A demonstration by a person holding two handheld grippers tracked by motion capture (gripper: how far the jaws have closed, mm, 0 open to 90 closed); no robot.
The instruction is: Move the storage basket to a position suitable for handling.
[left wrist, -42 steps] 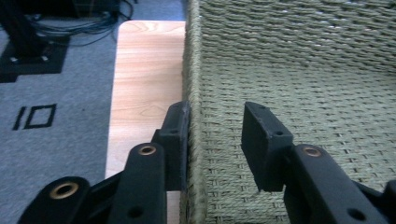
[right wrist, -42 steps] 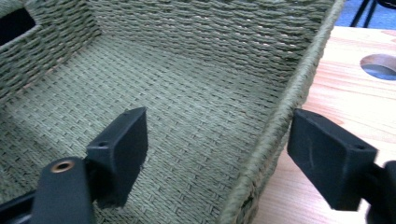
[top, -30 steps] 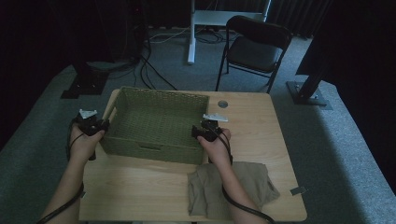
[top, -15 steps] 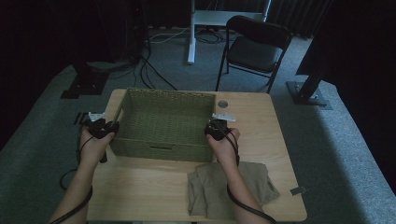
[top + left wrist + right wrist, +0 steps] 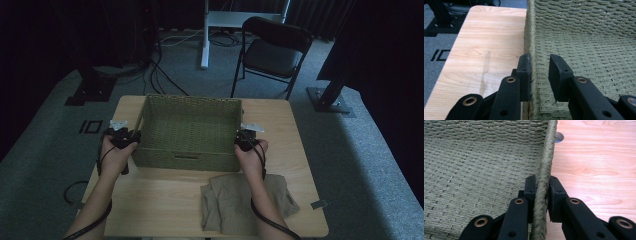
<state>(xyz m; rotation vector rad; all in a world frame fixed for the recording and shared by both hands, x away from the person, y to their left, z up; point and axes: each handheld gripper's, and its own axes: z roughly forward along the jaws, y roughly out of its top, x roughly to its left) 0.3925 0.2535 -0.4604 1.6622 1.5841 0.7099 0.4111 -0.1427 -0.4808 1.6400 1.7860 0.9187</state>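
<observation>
Nearest the person, a crumpled tan cloth lies on the front of the tabletop, toward its right, its near edge close to the tabletop's front edge; the right forearm crosses over it. To the left of the cloth the bare wood runs free along the front.

Just beyond the cloth sits the woven green basket, in the middle of the tabletop and apart from the cloth by a narrow band of wood. The left tool straddles the basket's left wall: its outer jaw lies against the outside of the rim, while the inner jaw stands a little off the weave inside, so the grasp looks loose (I cannot tell whether the inner pad presses at all). In the high view the left hand holds it at the basket's near left corner, close to the left edge of the tabletop.

The right tool has just been closing and is clenched on the basket's right rim, the braided edge pinched between both pads. The right hand sits at the near right corner of the basket, with a wide strip of bare wood between it and the tabletop's right edge.

Behind the basket a thin band of tabletop is left before the far edge. Farther off on the carpet stand a black folding chair and a white stand.
</observation>
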